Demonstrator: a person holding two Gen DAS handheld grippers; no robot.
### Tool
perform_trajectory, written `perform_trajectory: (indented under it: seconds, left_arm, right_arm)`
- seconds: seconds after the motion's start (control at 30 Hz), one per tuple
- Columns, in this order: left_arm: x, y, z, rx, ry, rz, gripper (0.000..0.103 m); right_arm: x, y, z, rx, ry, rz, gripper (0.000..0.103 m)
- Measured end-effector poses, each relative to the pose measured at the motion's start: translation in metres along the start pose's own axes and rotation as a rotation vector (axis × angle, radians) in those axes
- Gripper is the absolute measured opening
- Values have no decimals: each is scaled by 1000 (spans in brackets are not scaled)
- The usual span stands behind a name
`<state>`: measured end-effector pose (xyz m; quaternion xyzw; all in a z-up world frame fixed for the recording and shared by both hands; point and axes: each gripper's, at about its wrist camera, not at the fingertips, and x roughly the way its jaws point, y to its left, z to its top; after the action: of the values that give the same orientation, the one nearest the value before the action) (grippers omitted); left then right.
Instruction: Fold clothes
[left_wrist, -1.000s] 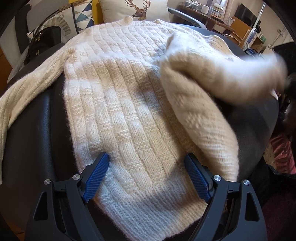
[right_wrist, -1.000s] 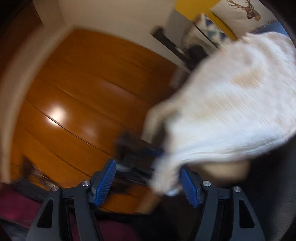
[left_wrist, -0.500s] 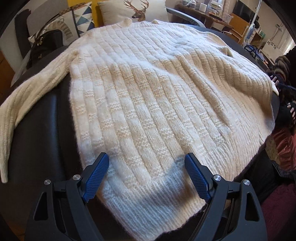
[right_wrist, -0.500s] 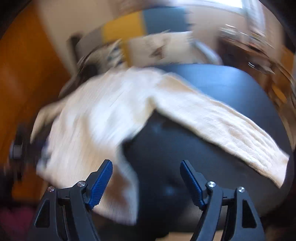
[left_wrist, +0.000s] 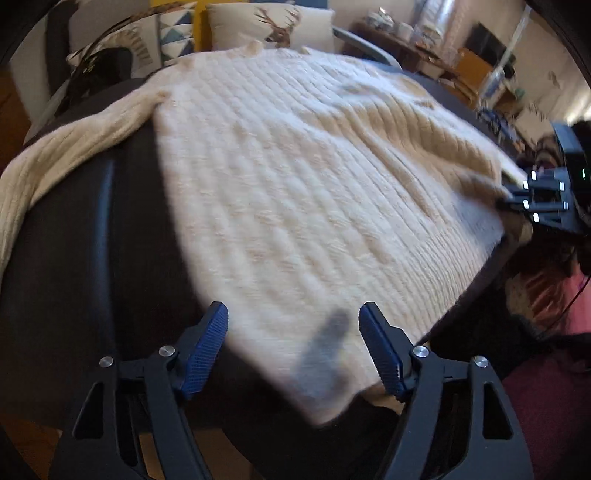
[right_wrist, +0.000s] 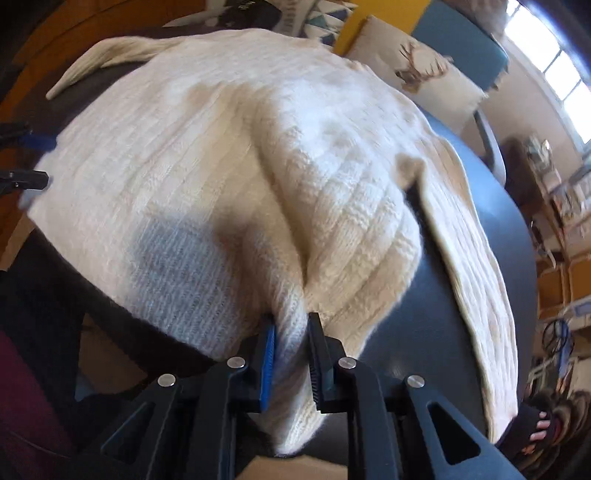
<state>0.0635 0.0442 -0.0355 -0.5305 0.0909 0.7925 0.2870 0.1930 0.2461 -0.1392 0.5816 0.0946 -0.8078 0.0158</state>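
Note:
A cream knitted sweater (left_wrist: 295, 177) lies spread over a dark round table (left_wrist: 81, 258), one sleeve (left_wrist: 66, 147) trailing off to the left. My left gripper (left_wrist: 293, 332) is open, hovering just above the sweater's near hem corner. My right gripper (right_wrist: 290, 332) is shut on the sweater's hem (right_wrist: 291, 354), and the fabric bunches into a ridge in front of it. The right gripper also shows at the right edge of the left wrist view (left_wrist: 513, 201). The other sleeve (right_wrist: 472, 266) hangs over the table to the right.
Cushions, one with a deer print (left_wrist: 273, 26), and a black bag (left_wrist: 96, 70) lie behind the table. A cluttered desk and shelves (left_wrist: 424, 44) stand at the back right. Wooden floor (right_wrist: 22, 229) shows on the left. A foot in a sandal (right_wrist: 532, 432) is at lower right.
The folded-over part of the sweater was laid flat. My right gripper swung round to the hem and closed on it. My left gripper shifted left toward the hem corner.

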Motion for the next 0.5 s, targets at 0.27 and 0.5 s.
perform_trajectory:
  seconds: [0.27, 0.5]
  left_arm:
    - [-19, 4, 30, -96, -113, -57, 78]
    - [45, -31, 12, 140, 63, 125, 81]
  right_arm:
    - [-31, 10, 23, 61, -126, 173, 27]
    - [25, 66, 39, -33, 3, 265, 30]
